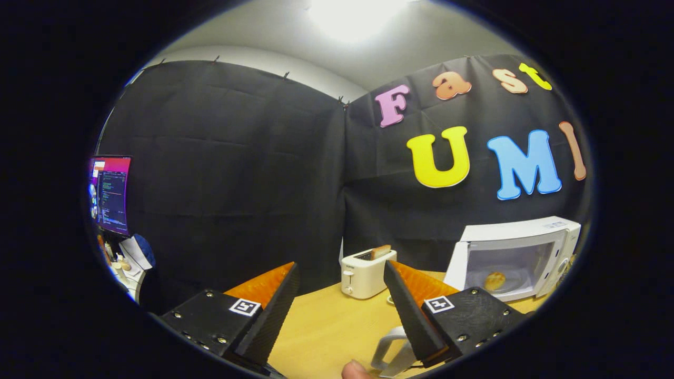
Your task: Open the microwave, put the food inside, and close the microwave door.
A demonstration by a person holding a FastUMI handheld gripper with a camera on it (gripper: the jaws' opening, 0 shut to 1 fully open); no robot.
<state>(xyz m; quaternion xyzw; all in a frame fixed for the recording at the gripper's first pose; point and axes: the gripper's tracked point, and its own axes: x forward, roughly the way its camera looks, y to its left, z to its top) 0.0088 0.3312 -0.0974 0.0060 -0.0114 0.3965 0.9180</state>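
My gripper (342,310) is spread wide, and its two fingers (276,310) hold nothing; I see bare table between them. There is one wooden table (326,326) under me. On it stands one white microwave (518,252), off beyond my right finger. Its door (457,263) is swung open to the side. Inside the microwave lies one piece of food (494,280), a small round bun, sitting on the glass plate (513,287). So the food is in the microwave now and the door is not shut yet. There is one white toaster (366,272) just ahead, standing between my two fingers and further back on the table. One slice of bread (380,251) sticks up out of its top. Close by my right finger there is one white handle shape (387,350); I cannot tell what it belongs to. One fingertip (354,370) of a person shows down low, near that white shape. Far off past my left finger there is one screen (110,193), lit up bright, with some small things on a desk (126,268) under it that are too little to make out. One light (350,18) shines on the ceiling above.
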